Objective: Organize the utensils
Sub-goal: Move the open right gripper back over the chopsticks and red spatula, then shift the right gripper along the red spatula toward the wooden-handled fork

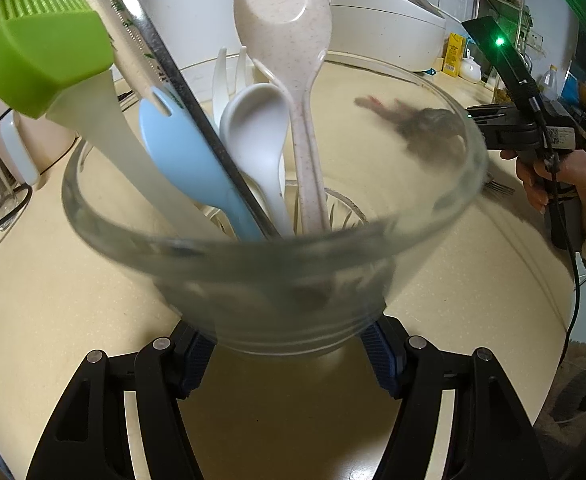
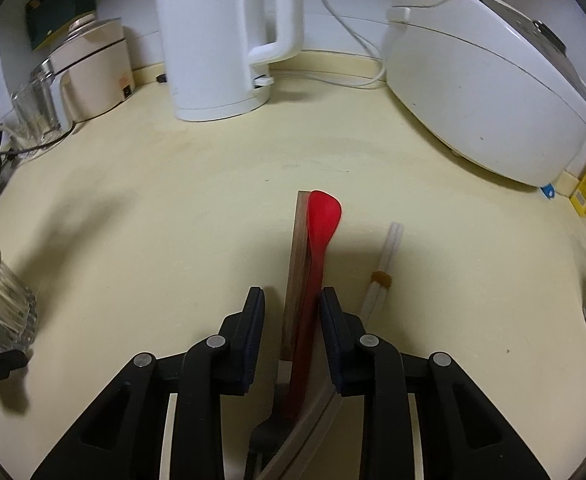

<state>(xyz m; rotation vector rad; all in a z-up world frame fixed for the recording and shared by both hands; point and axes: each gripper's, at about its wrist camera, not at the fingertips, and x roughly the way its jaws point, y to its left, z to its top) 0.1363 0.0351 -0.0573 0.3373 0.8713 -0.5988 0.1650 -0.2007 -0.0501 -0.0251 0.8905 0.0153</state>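
Left wrist view carries no readable writing: a yellow box (image 1: 454, 54) far back has print too small to make out. Closest is a glass cup (image 1: 269, 248) clamped at its base between the left gripper's (image 1: 289, 354) blue pads. It is packed with utensils: a speckled beige spoon (image 1: 289, 40), a white spoon (image 1: 259, 136), a pale blue spoon (image 1: 189, 160), a green-headed spatula (image 1: 49, 60) and a dark-edged knife blade (image 1: 197, 112), all leaning out over the rim. At the right edge a hand (image 1: 557, 180) holds the other tool's grip.

Right wrist view shows the right gripper (image 2: 291, 340) angled down over the cream counter (image 2: 133, 208), its jaws around a red spoon (image 2: 321, 220) and a wooden-handled utensil (image 2: 297, 264); the right pad touches the red handle, the left stands just apart. Clear chopsticks (image 2: 385, 264) lie just to the right. A white kettle (image 2: 221, 40) and a rice cooker (image 2: 485, 88) stand behind.
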